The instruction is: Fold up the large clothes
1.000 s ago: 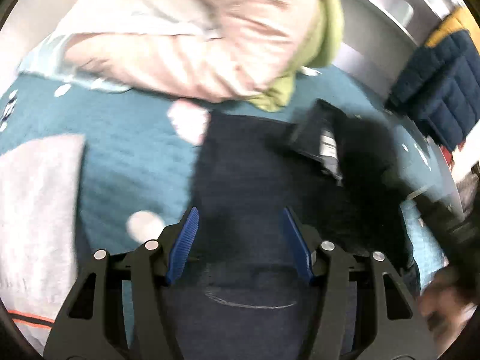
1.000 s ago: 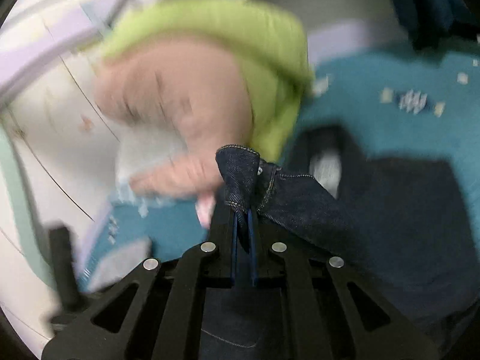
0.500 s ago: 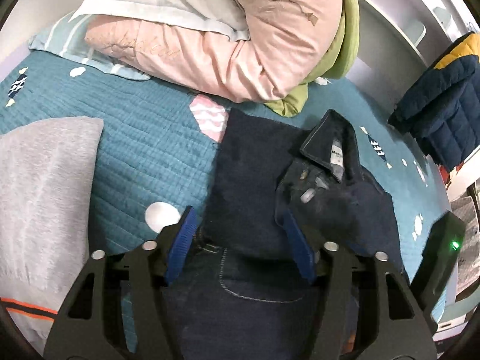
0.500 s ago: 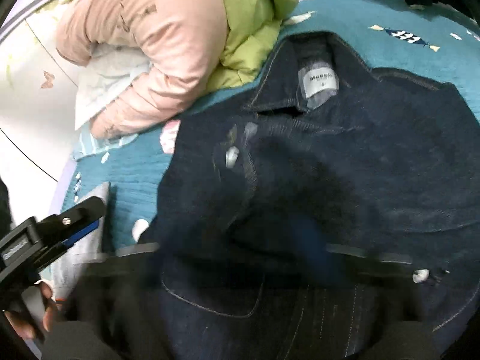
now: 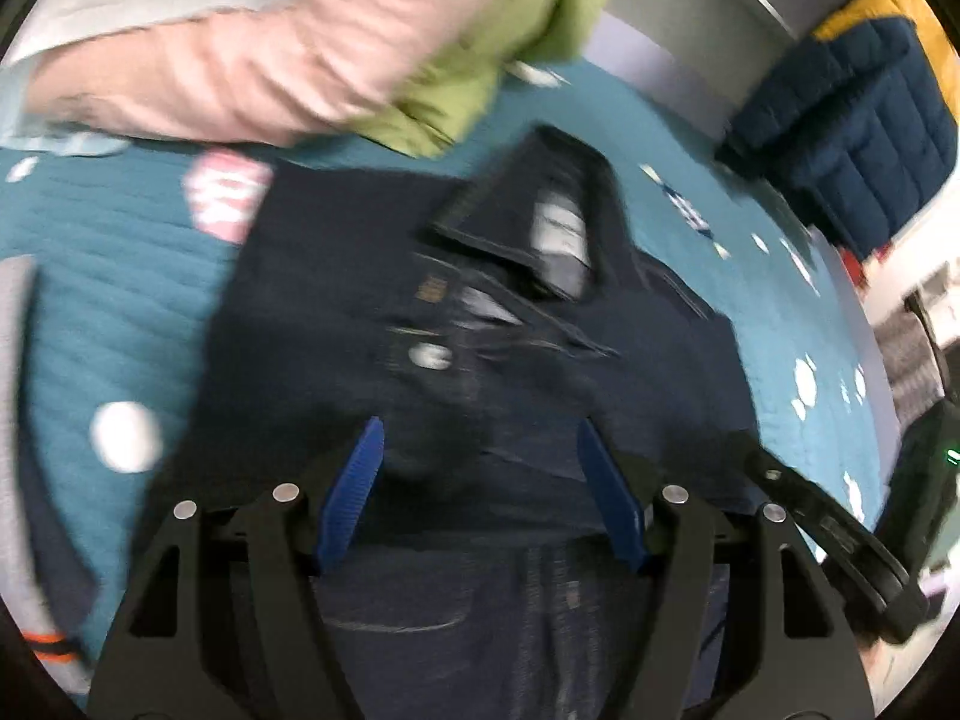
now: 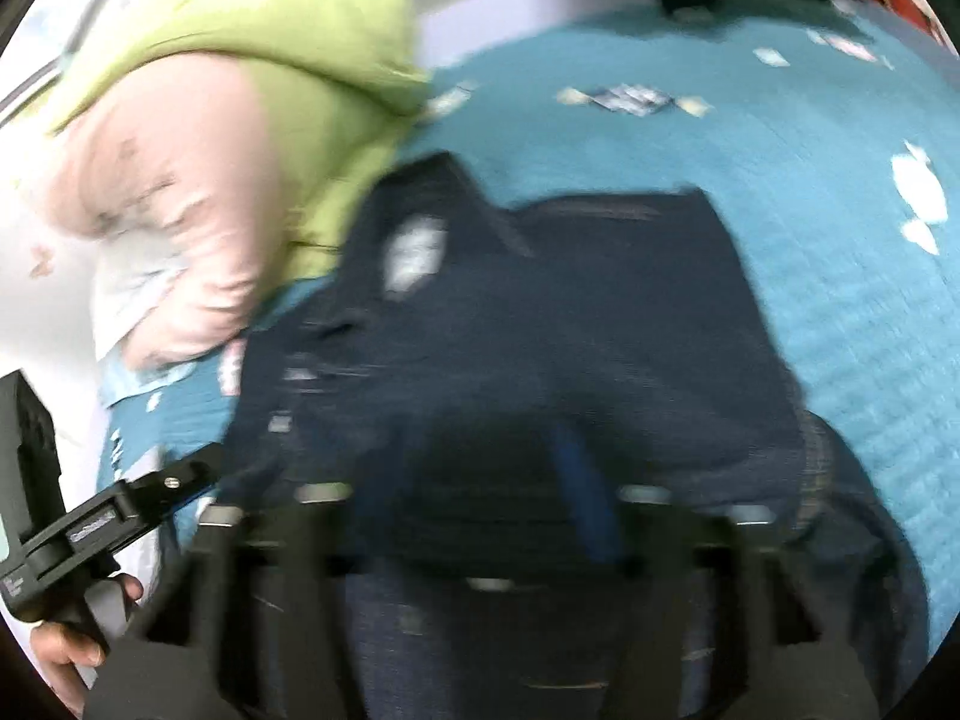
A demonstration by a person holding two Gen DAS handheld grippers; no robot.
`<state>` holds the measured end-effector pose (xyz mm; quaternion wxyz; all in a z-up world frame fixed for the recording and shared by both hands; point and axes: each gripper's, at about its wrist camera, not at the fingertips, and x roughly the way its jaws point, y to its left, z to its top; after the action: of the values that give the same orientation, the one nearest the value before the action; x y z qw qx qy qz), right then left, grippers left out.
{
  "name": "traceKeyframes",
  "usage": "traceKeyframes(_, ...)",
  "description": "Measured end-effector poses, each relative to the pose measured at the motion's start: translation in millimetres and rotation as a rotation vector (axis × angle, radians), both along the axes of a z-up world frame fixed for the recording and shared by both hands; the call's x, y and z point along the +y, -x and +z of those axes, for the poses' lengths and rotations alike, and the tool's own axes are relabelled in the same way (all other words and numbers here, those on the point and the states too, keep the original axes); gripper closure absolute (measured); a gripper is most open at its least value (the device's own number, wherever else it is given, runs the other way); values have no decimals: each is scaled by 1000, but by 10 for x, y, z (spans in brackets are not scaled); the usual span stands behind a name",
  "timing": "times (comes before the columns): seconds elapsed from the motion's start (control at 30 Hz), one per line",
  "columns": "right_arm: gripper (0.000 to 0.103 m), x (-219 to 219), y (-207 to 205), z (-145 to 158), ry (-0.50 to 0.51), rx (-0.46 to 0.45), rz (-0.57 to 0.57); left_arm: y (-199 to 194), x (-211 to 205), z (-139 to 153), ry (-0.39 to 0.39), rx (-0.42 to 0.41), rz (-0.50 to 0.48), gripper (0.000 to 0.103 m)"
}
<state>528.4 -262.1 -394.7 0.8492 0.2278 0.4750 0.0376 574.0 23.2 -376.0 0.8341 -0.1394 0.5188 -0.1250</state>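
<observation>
Denim jacket point(image 5: 456, 324) lies partly folded on the teal bed point(image 5: 114, 276); left tool point(image 5: 483, 474) hovers spread above it, right tool point(image 6: 480, 480) blurred, grip unclear.

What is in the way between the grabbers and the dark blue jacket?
Nothing visible. The denim jacket lies spread on the teal bedspread right under the open left gripper. The right gripper is blurred, but only denim shows ahead of it.

A teal quilted bedspread point(image 5: 108, 276) is covering the bed, a pink-and-green duvet point(image 5: 312, 54) is lying bunched at upper left, and a navy puffer jacket point(image 5: 864, 138) is hanging at upper right.
</observation>
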Motion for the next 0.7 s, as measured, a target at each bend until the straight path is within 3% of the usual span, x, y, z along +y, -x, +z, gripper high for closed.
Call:
traceKeyframes(0.07, 84, -166, -26, -248, -20, 85, -26, -85, -64, -188, 32, 58, 5, 35)
traceKeyframes(0.13, 94, -227, -21, -451, -46, 121, -31, -168, -86, -368, 23, 123, 17, 35)
traceKeyframes(0.27, 100, -265, -51, -515, -65, 130, -28, -222, -136, -409, -1, 105, -14, 35)
traceKeyframes(0.37, 90, -333, -71, -346, -112, 116, 2, -247, -17, -303, 57, 100, -9, 35)
traceKeyframes(0.43, 70, -386, -115, -173, -104, 69, 14, -296, 197, -131, 116, 57, 8, 35)
traceKeyframes(0.5, 60, -487, -215, -16, -79, 42, 20, -434, 487, 47, 120, 13, 57, 33)
traceKeyframes(0.6, 60, -650, -468, 74, -28, 48, 10, -744, 830, 79, 85, 70, 134, 32)
traceKeyframes(0.7, 60, -822, -725, 64, 31, 74, -19, -1036, 953, -50, -21, 160, 146, 32)
